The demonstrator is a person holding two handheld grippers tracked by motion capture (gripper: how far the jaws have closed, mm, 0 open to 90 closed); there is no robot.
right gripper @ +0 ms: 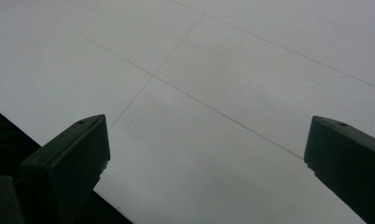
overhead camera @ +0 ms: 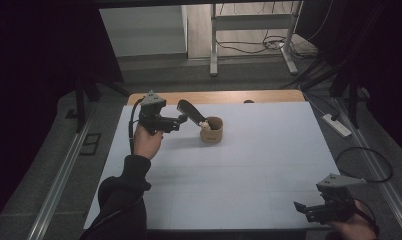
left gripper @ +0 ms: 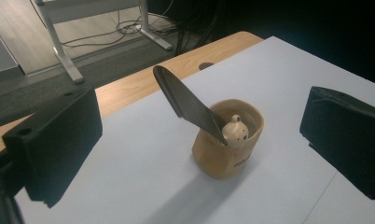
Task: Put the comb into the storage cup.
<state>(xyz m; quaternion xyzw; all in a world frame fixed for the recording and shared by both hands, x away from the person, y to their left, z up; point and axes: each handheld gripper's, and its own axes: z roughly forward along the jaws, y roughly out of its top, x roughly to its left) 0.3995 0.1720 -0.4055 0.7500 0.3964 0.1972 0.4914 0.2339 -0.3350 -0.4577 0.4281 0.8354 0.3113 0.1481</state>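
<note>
Tan cup (left gripper: 227,144), upper centre: light, soft-walled, probably tippy. Black spatula (left gripper: 188,102) handle: best hold. Left claw (overhead camera: 181,120), right claw (overhead camera: 301,207): apart, empty.

This is looking like a lab or test room set up for recording, not a home. A wooden table (overhead camera: 214,96) is sitting under a plain white sheet (overhead camera: 249,165), ringed by dark curtains (overhead camera: 39,60). Metal rails (overhead camera: 59,180) are running along the grey carpet on both sides. Loose cables (overhead camera: 249,47) are trailing around a white metal frame (overhead camera: 249,22) behind, and what is probably a power strip (overhead camera: 336,125) is lying on the floor, though dim light is blurring it.
</note>
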